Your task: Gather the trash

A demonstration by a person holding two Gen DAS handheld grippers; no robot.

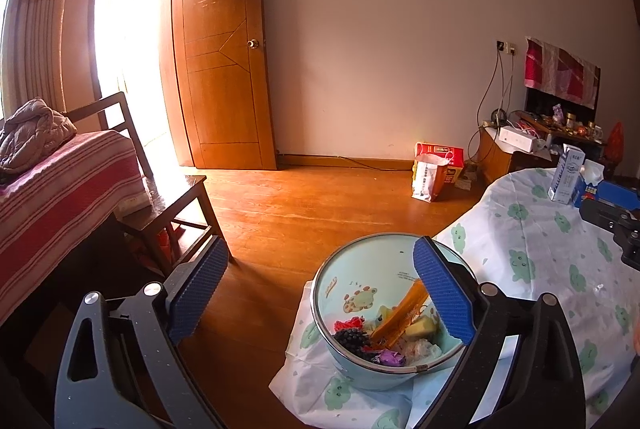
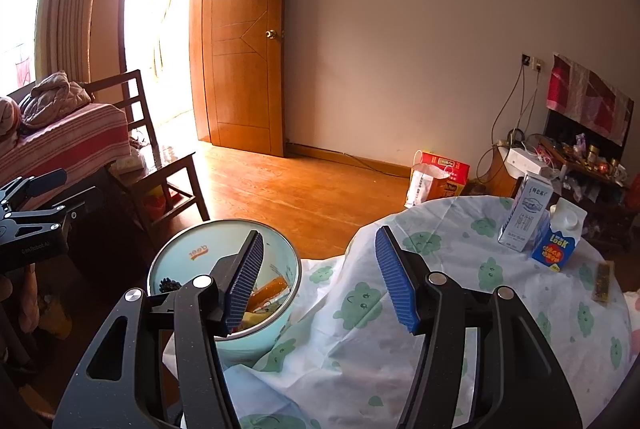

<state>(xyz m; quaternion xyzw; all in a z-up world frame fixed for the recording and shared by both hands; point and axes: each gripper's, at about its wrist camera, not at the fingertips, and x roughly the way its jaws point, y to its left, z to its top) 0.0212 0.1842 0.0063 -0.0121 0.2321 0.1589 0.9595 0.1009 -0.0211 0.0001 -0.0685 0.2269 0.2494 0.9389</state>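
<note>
Hovering with both grippers spread and empty, left gripper (image 1: 320, 285) above the bin (image 1: 384, 375), right gripper (image 2: 320, 273) over the table (image 2: 460, 329), we judged the milk carton (image 2: 525, 217) light, crushable, best pinched across its flat sides.

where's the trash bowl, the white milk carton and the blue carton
trash bowl (image 1: 352, 269): left wrist view, on its bare pale inner wall
white milk carton (image 2: 526, 215): right wrist view, on its printed front face
blue carton (image 2: 556, 247): right wrist view, on its blue front face
</note>
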